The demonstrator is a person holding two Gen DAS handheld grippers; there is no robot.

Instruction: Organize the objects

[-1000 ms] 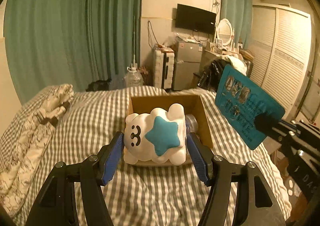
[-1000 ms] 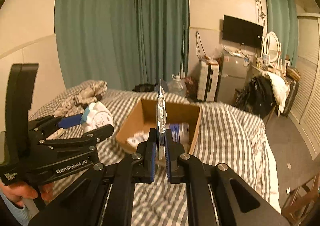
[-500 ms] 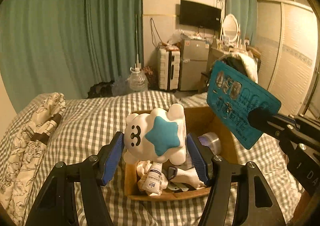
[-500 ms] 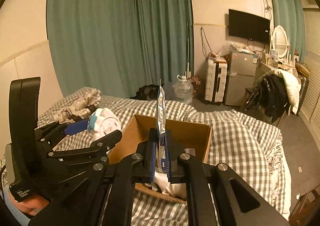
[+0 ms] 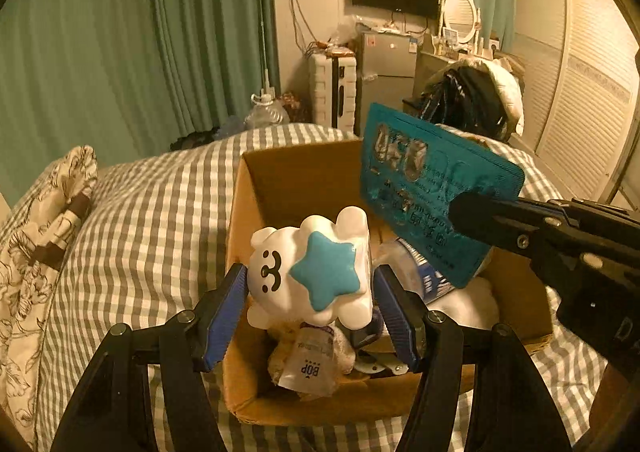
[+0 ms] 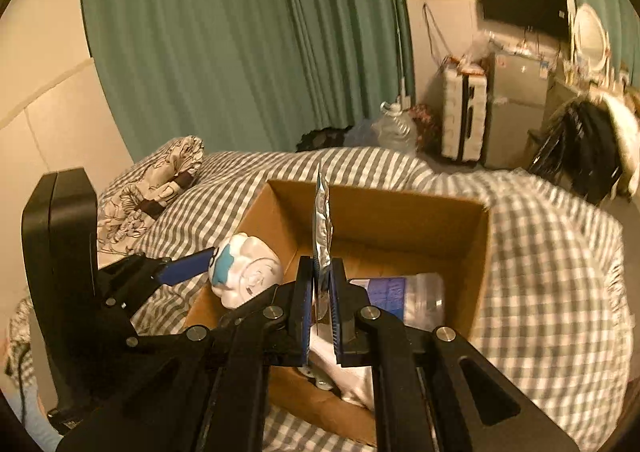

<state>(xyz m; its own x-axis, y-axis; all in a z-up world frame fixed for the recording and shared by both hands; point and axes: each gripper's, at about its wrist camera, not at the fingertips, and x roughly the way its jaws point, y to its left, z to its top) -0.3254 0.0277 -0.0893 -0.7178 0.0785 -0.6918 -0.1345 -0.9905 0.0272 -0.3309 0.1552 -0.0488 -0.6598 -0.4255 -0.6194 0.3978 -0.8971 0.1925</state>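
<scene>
The white bear figure (image 5: 308, 276) with a blue star, likely hard, smooth and light, sits crosswise between the left gripper (image 5: 310, 316) jaws over the cardboard box (image 5: 280, 180) on the bed (image 5: 152, 212). The right gripper (image 6: 320, 312) pinches a thin, floppy teal packet (image 5: 432, 192) by its edge. A bottle (image 6: 404, 298) and tube (image 5: 308, 366) crowd the box.

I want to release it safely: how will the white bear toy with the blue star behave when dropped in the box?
The white bear toy looks glossy and hard, so it may slip from the left gripper. Its rounded body could roll or tip on the uneven pile in the cardboard box. It seems stiff, probably hollow and light.
</scene>
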